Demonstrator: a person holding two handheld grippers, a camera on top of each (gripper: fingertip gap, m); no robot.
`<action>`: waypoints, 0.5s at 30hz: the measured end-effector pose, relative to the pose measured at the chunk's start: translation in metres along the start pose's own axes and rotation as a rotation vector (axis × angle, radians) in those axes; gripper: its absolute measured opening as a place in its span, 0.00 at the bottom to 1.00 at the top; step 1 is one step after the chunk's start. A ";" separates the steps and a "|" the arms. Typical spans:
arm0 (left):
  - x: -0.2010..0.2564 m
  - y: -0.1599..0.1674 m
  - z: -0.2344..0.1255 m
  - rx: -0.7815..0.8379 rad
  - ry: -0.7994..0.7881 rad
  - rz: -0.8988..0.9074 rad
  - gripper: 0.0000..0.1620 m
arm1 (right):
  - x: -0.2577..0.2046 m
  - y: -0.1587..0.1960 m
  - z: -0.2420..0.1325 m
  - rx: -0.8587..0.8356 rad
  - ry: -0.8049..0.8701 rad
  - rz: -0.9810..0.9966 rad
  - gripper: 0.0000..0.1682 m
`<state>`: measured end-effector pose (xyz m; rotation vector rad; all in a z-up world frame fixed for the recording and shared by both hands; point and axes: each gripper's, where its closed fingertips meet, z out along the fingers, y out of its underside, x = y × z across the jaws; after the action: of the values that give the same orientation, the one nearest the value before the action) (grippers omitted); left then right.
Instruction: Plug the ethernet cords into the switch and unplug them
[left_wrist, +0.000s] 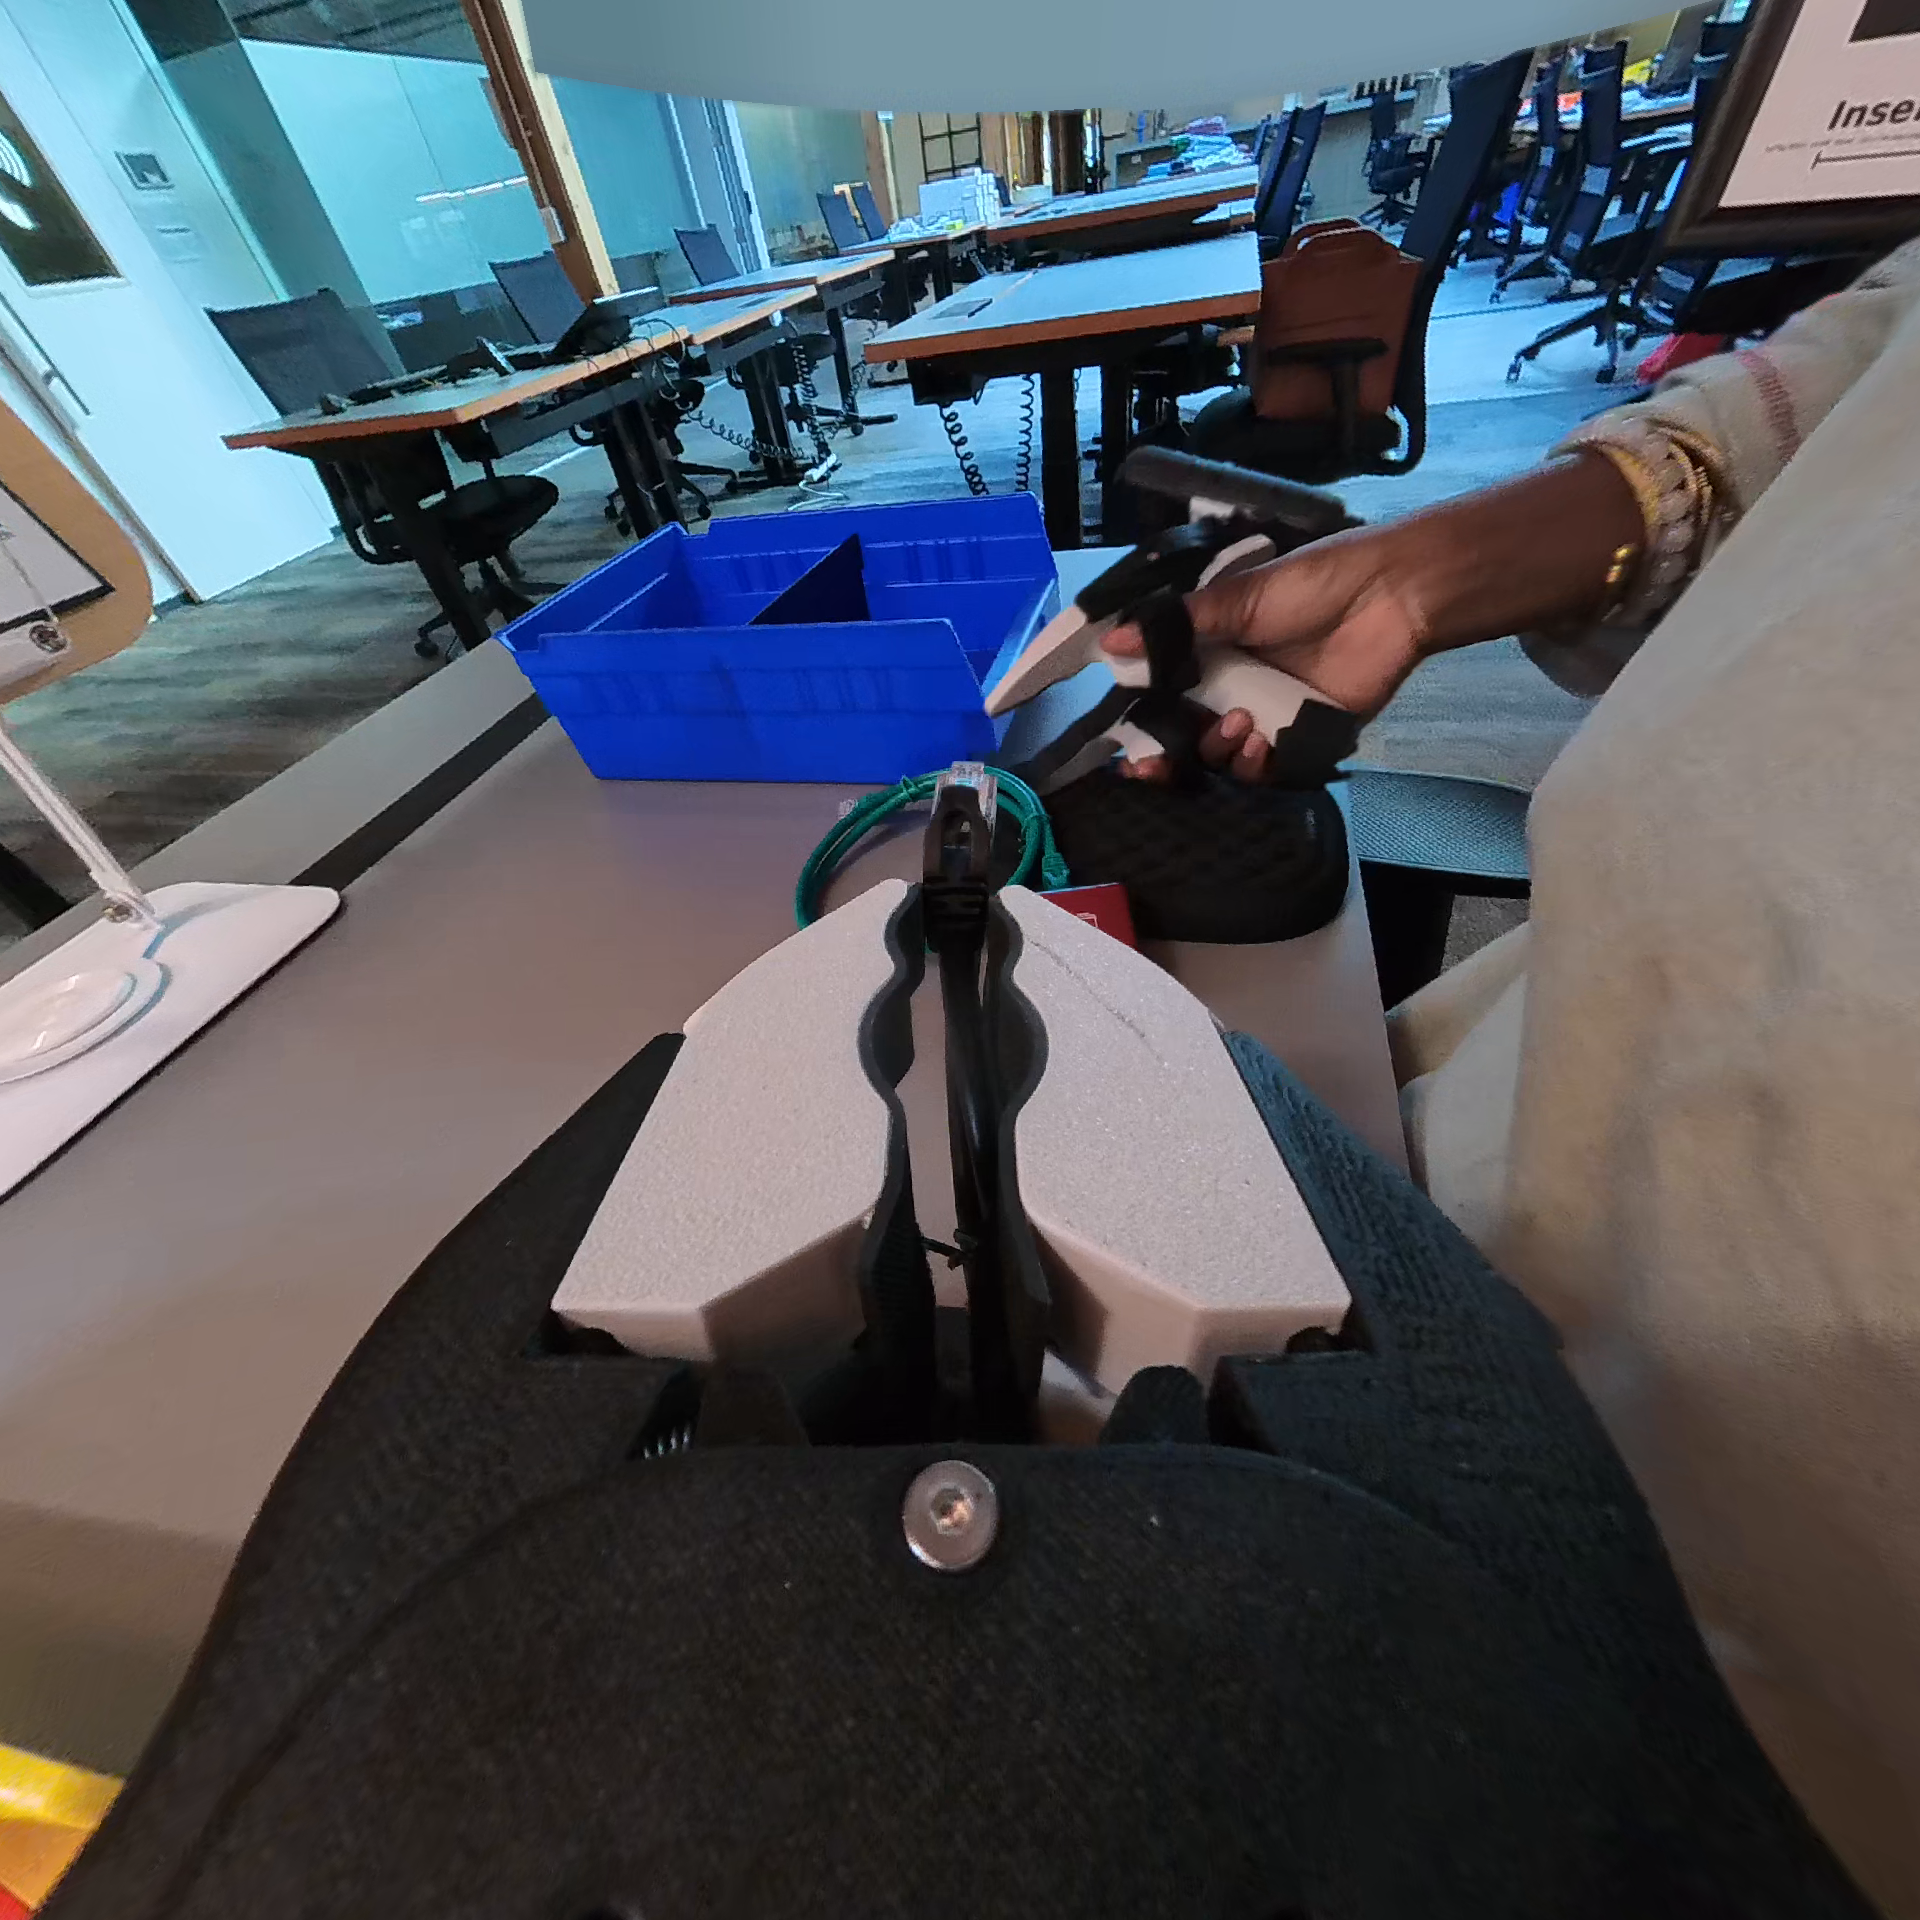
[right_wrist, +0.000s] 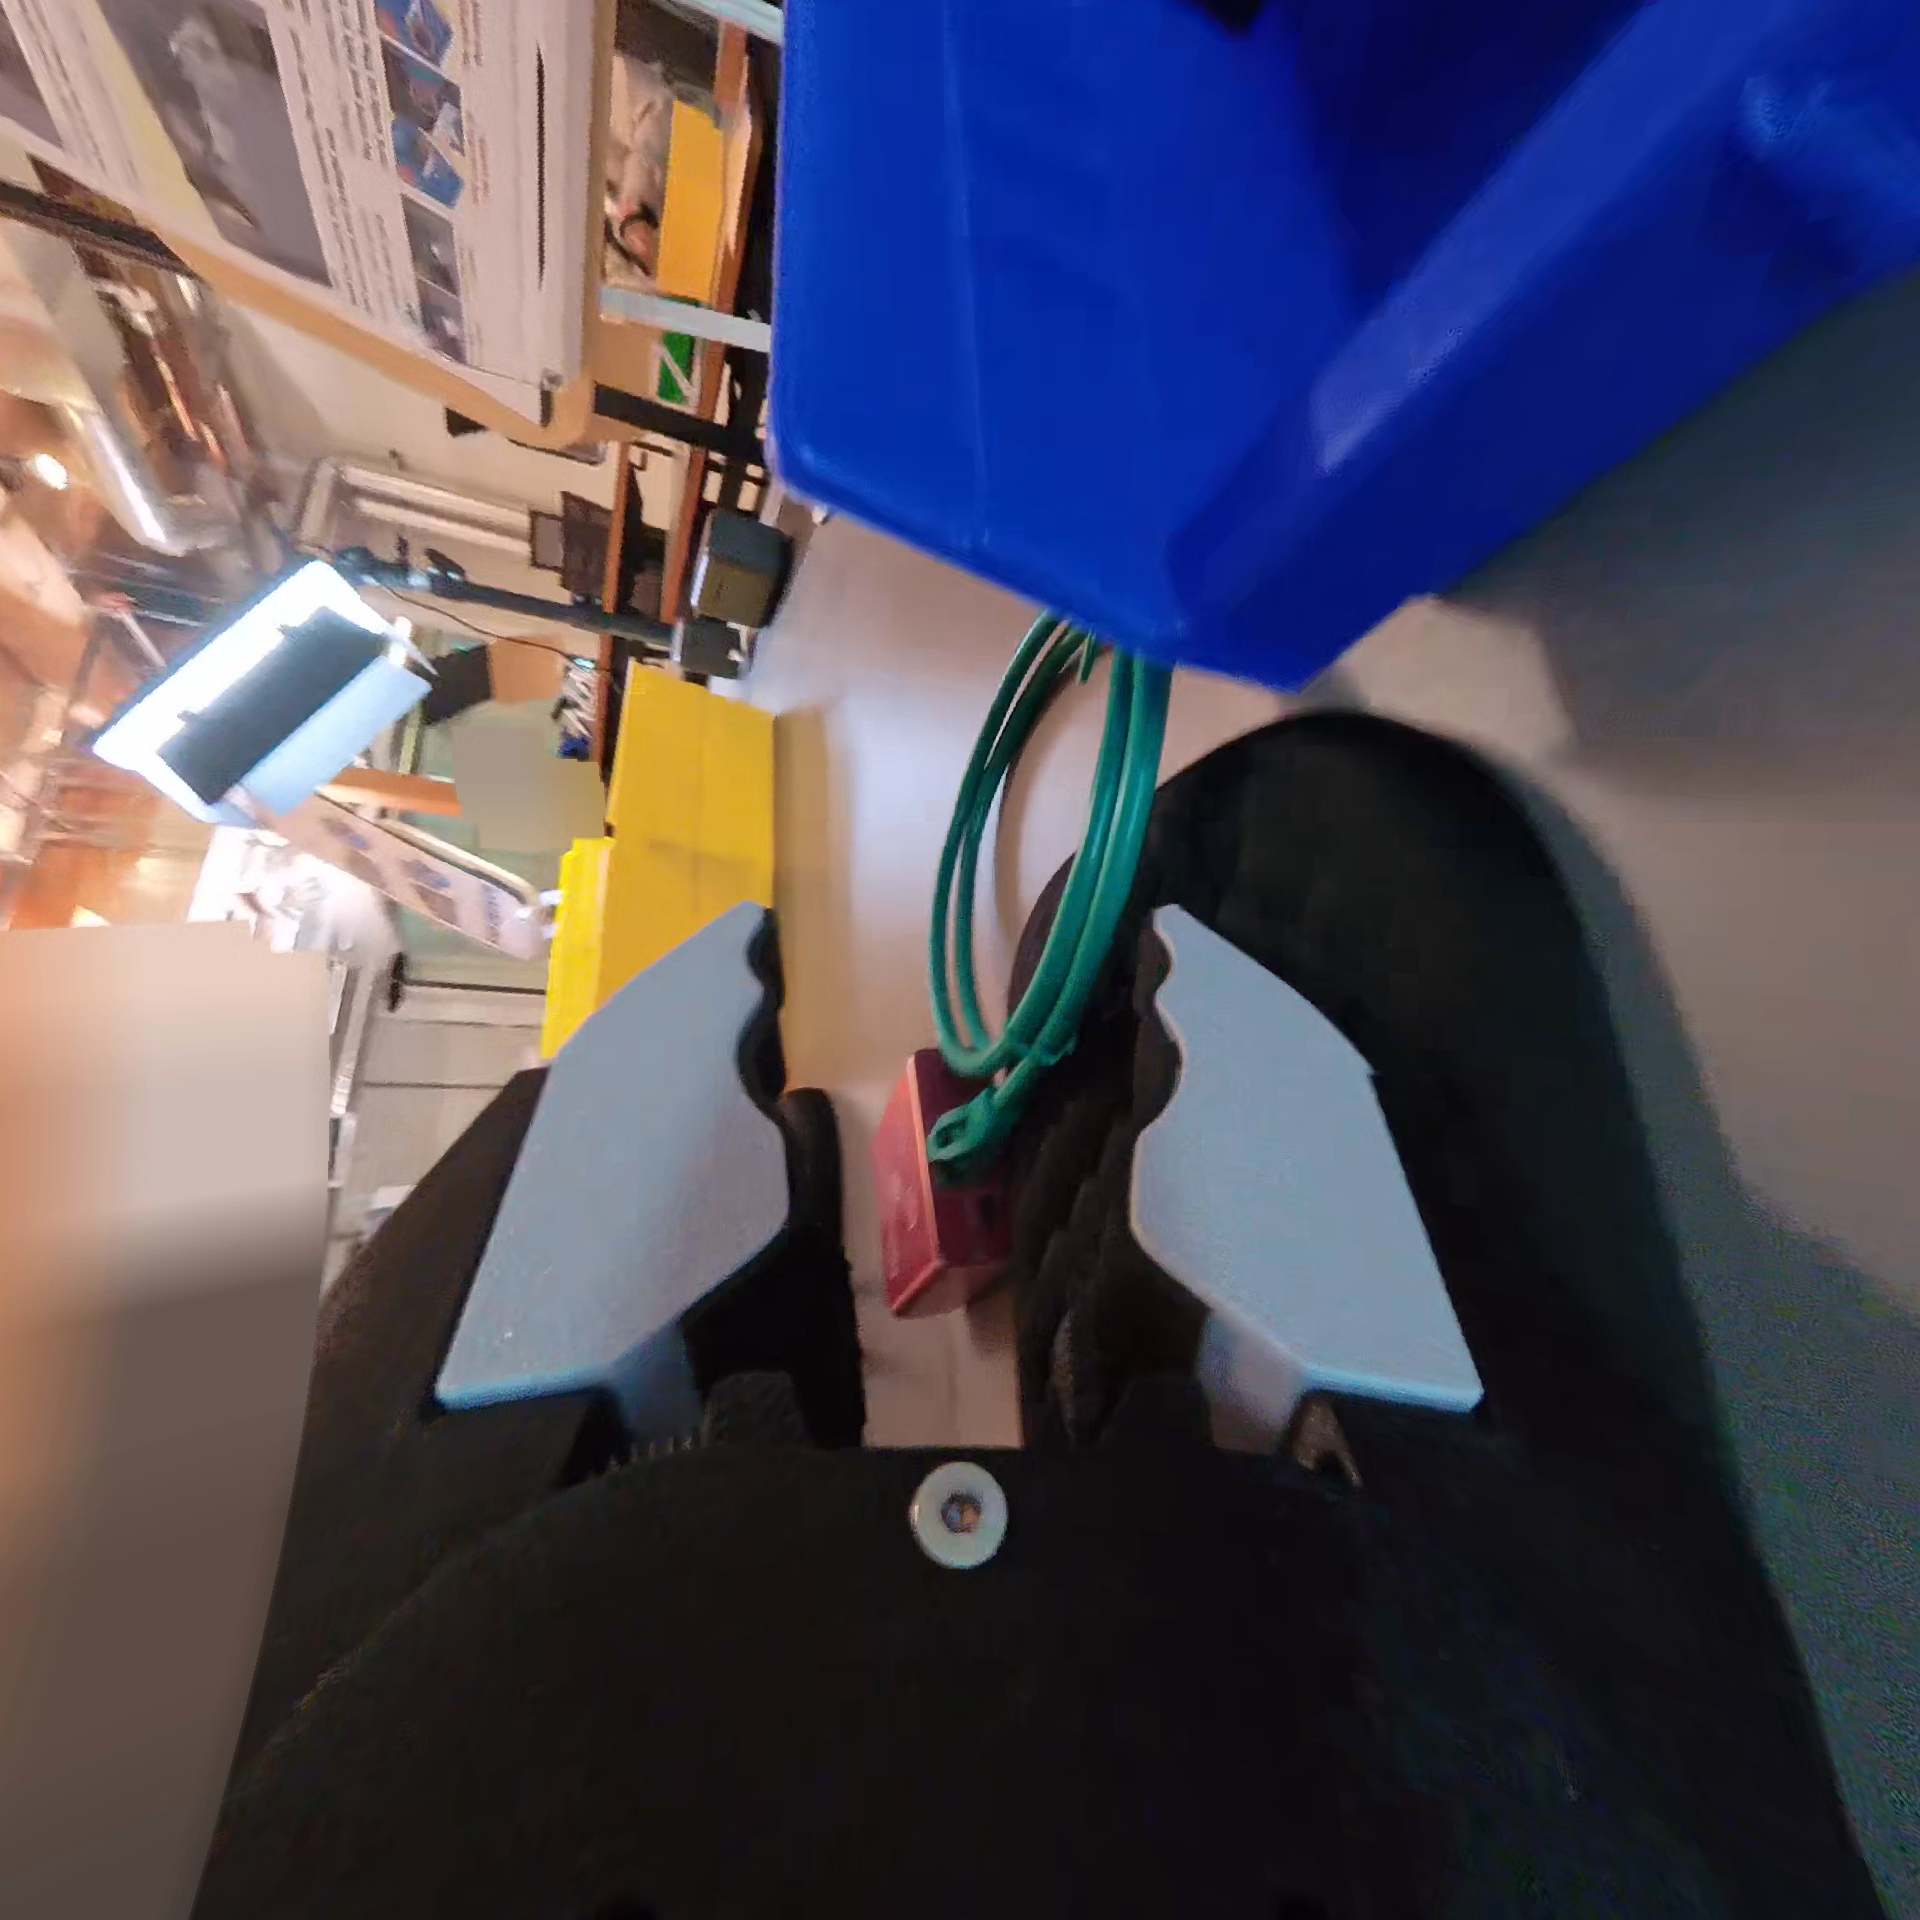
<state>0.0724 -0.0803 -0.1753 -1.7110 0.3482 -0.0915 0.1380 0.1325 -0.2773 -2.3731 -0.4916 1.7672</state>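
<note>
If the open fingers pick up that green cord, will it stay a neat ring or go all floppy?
Probably floppy: the green cord is thin and lies in loose loops. A small tie seems to bunch it near the red box, so the coil may hold together. It looks light, and may snag, since one end runs under the blue bin.

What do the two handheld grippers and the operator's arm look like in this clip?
Both the left gripper and the right gripper have pale grey, wedge-shaped fingers with wavy black inner pads, on textured black bodies with a silver screw. The person's arm wears a cream sleeve and gold-coloured bracelets.
</note>
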 end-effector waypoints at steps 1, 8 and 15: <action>0.000 0.000 -0.001 0.004 -0.001 -0.001 0.07 | 0.003 -0.001 0.004 -0.024 0.005 -0.018 0.35; -0.003 0.000 -0.003 0.026 -0.005 -0.008 0.07 | 0.005 0.011 0.021 -0.165 -0.020 -0.124 0.07; -0.007 0.000 -0.006 0.023 -0.020 -0.005 0.07 | -0.070 -0.002 0.016 -0.040 -0.214 -0.583 0.05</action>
<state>0.0641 -0.0841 -0.1736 -1.6895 0.3263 -0.0815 0.1044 0.1089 -0.2178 -1.7972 -1.1192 1.7267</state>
